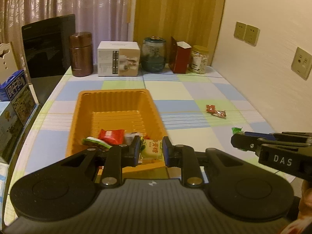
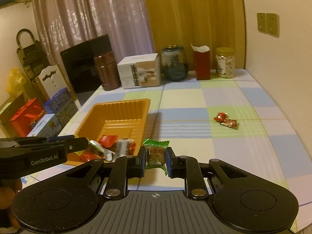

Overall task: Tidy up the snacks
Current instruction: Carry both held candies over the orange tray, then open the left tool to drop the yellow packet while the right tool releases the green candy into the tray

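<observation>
A checked tablecloth (image 1: 195, 105) in pale blue, green and cream covers the table, which runs back to the curtains (image 1: 78, 9). Along its far edge stand a brown metal flask (image 1: 81, 54), a white carton (image 1: 118, 58), a dark glass jar (image 1: 154, 54), a red box (image 1: 179, 57) and a clear jar with a yellow lid (image 1: 199, 59), side by side. A black panel (image 1: 48, 44) leans at the far left.

On the left half of the cloth sits an orange tray (image 1: 115, 105), with a few wrapped snacks piled at its near end, a red packet (image 1: 110, 136) among them.

The left gripper (image 1: 151, 149) hangs over the tray's near rim, its jaws clamped on a pale yellow-green candy (image 1: 151, 149) with printed characters, held clear above the tray floor. Just to its right, the right gripper (image 2: 155, 157) is over bare cloth beside the tray's near right corner, its jaws pinching a second green-wrapped candy (image 2: 156, 152); whether that one touches the cloth I cannot tell.

Well off to the right on a green square lie two small red candies (image 2: 227, 120), touching each other and apart from everything else.
</observation>
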The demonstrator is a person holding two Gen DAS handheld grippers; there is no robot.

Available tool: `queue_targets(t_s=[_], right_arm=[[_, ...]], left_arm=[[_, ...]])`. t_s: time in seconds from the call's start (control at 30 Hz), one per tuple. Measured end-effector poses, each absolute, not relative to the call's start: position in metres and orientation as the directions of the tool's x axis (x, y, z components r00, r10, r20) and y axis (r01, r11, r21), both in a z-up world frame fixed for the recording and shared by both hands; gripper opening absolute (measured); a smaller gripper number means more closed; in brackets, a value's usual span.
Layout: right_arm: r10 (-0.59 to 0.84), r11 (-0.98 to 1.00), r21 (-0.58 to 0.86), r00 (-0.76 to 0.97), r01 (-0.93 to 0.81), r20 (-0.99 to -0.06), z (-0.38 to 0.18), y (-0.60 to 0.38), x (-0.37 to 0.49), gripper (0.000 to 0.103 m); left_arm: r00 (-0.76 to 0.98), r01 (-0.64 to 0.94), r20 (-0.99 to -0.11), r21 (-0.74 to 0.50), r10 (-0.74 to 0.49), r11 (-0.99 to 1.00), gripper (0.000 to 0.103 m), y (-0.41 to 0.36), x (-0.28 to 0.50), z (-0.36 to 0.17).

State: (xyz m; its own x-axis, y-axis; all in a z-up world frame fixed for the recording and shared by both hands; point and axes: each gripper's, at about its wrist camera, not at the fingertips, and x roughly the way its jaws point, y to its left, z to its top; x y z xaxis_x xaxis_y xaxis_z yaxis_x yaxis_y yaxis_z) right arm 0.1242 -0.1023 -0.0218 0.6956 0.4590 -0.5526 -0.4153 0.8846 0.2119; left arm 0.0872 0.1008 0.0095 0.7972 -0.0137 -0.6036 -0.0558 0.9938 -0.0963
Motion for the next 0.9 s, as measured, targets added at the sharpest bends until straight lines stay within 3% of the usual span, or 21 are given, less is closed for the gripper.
queue_targets(t_s=[0.9], right_arm=[[0.522, 0.842, 0.23, 0.63, -0.488, -0.575, -0.04, -0.038, 0.166, 0.021]], left_arm=[[0.763, -0.07, -0.646, -0.05, 0.021, 0.996, 0.021, 0.149, 0.124, -0.015]])
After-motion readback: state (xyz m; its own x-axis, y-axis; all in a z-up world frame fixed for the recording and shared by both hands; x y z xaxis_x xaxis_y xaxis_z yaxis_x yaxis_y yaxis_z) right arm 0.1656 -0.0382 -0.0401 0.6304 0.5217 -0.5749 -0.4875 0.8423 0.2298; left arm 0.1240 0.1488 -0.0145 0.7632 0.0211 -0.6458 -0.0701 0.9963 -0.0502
